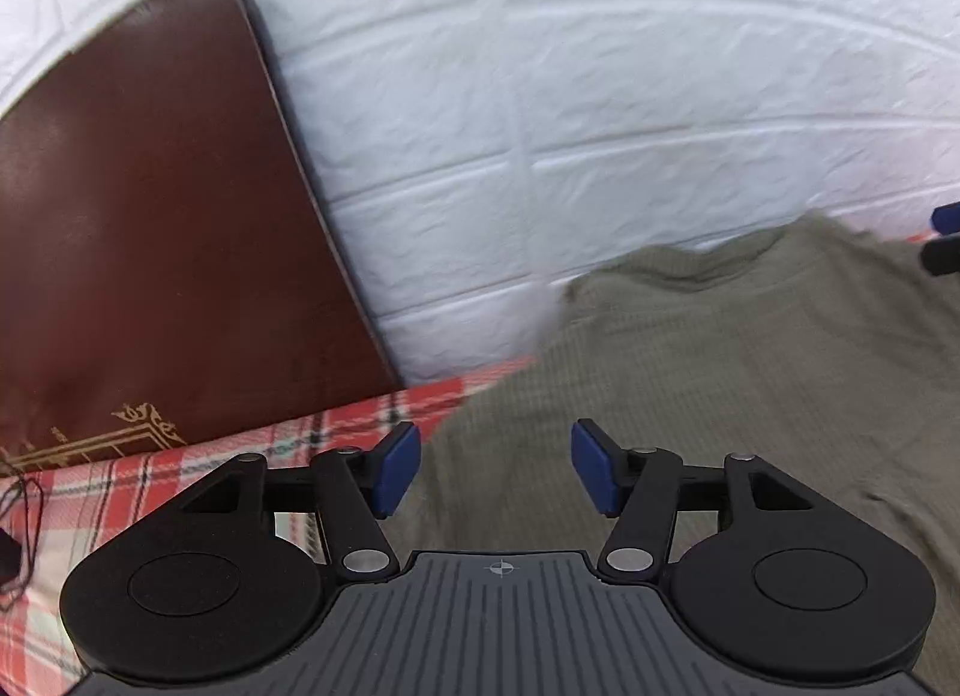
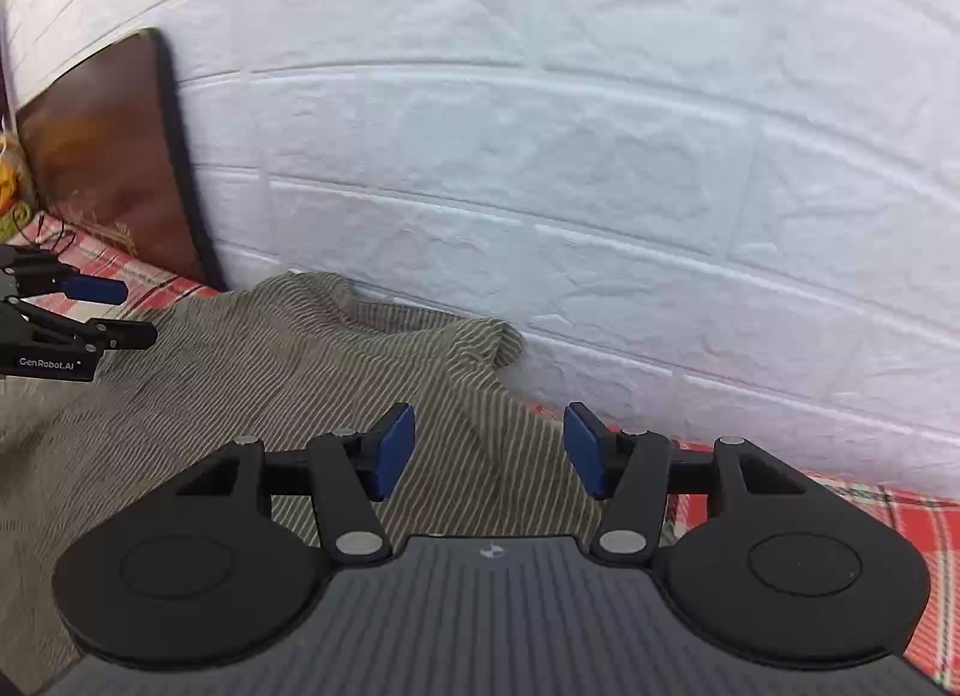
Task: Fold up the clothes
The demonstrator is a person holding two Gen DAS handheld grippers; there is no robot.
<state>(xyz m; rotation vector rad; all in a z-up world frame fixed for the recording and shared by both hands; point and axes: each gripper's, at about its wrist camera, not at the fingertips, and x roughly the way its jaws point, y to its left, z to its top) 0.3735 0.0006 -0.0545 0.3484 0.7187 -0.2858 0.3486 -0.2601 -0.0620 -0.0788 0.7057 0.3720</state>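
Observation:
An olive-green striped garment (image 1: 720,372) lies spread on a red plaid bedsheet (image 1: 120,492), reaching up to the white wall. My left gripper (image 1: 495,471) hovers open over the garment's left part, nothing between its blue pads. In the right wrist view the same garment (image 2: 300,384) shows its rumpled far edge against the wall. My right gripper (image 2: 489,450) stands open above the garment's right edge, holding nothing. The left gripper (image 2: 114,312) appears at the left of that view, also open. The right gripper's tips (image 1: 942,234) peek in at the right edge of the left wrist view.
A brown leather headboard (image 1: 150,228) with gold trim stands at the left, also seen as the headboard (image 2: 102,156) in the right view. A white brick-pattern wall (image 2: 600,156) runs behind the bed. A black cable (image 1: 18,516) lies on the sheet at far left.

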